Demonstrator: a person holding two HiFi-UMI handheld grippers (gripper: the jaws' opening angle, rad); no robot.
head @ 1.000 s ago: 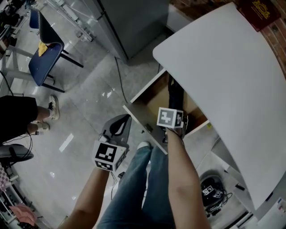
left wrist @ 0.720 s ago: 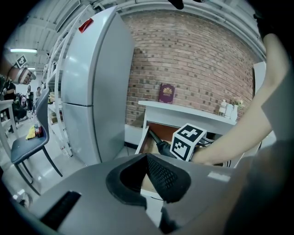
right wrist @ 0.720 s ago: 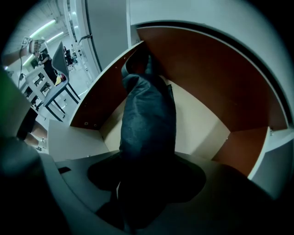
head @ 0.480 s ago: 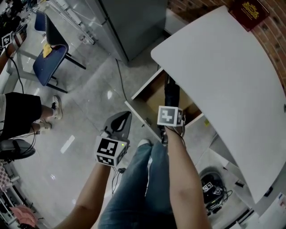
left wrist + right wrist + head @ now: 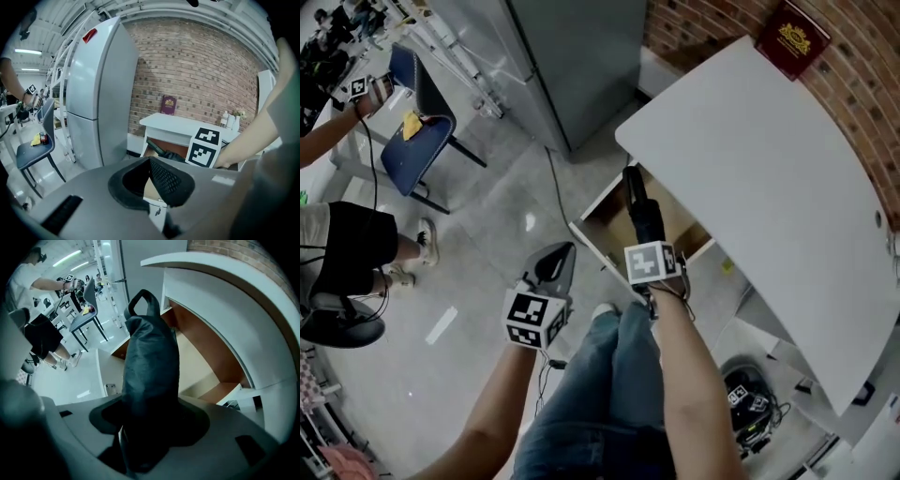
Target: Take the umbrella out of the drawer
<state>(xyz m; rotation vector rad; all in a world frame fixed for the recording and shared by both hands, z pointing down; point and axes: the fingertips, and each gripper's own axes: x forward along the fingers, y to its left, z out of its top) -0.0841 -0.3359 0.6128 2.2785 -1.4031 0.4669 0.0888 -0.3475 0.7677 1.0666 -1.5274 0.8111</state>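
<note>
Right tongs (image 5: 147, 420) clamp the black sleeved umbrella (image 5: 150, 357), pointed steeply down so it can rise clear of the open drawer (image 5: 204, 369); left tongs (image 5: 152, 176) hang closed, empty.

Dim, cool indoor light; fisheye-warped dark edges

Umbrella (image 5: 645, 220) over drawer (image 5: 598, 251) under table (image 5: 769, 169)

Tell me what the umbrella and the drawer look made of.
Umbrella: dark woven fabric, probably nylon or polyester, matte with soft creases and a sewn loop. Drawer: looks like laminated board, smooth brown inside walls, pale bottom, white front.
</note>
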